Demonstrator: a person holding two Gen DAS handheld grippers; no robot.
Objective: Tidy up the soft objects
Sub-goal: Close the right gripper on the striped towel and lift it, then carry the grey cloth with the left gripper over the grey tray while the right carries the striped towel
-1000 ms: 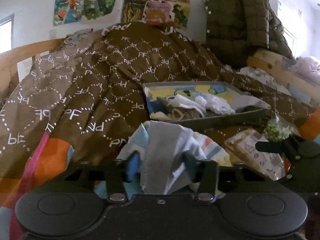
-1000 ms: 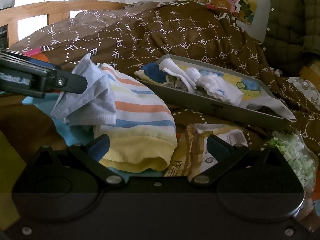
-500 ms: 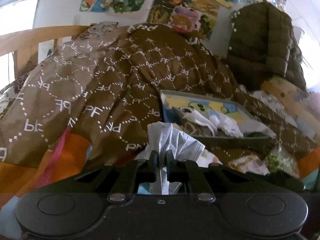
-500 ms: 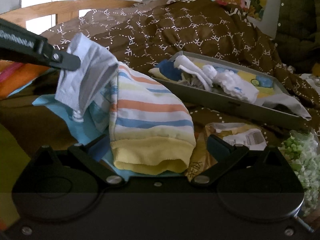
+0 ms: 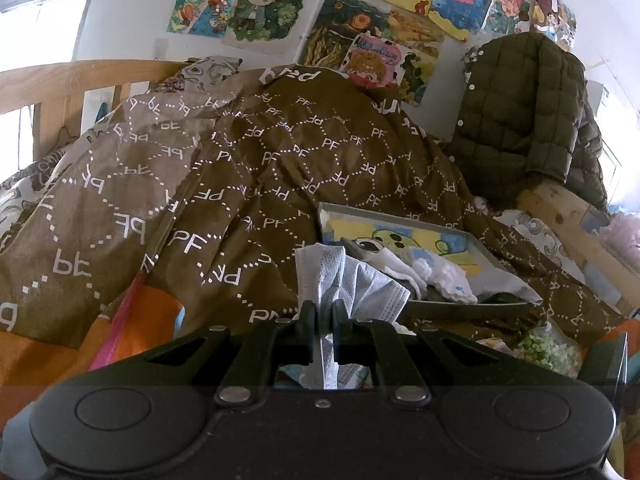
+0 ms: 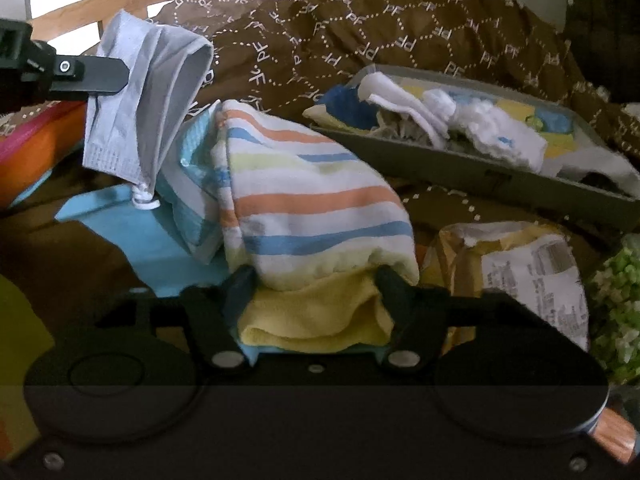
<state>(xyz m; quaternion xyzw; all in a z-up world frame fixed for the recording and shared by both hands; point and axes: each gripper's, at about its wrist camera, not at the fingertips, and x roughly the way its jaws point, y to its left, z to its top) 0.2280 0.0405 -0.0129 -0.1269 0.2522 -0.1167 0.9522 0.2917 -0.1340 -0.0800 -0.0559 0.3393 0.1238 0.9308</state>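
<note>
While clamped flat on the pale blue pleated face mask (image 5: 344, 280), left gripper (image 5: 320, 312) holds it lifted clear of the bed, ear loop dangling, seen from the right wrist view as mask (image 6: 144, 96) hanging from left gripper (image 6: 100, 76) above the pile. Right gripper (image 6: 316, 280) spread wide, fingers either side of the yellow cuff of the striped orange, blue and white soft cloth (image 6: 304, 196), touching or nearly so, not yet clenched. Grey shallow tray (image 5: 460, 308) behind, already carrying white and blue small garments (image 6: 472, 124), resting on the brown quilt with white lettering (image 5: 260, 168). Step in hand, by judgement: carrying the mask toward the tray while lining up a grasp on the striped cloth. Next calls for moving the mask over the tray rim before releasing, and closing squarely on the cuff so the cloth does not slip out. Crinkled yellow printed packet (image 6: 520, 264) just beside, best left alone.
</note>
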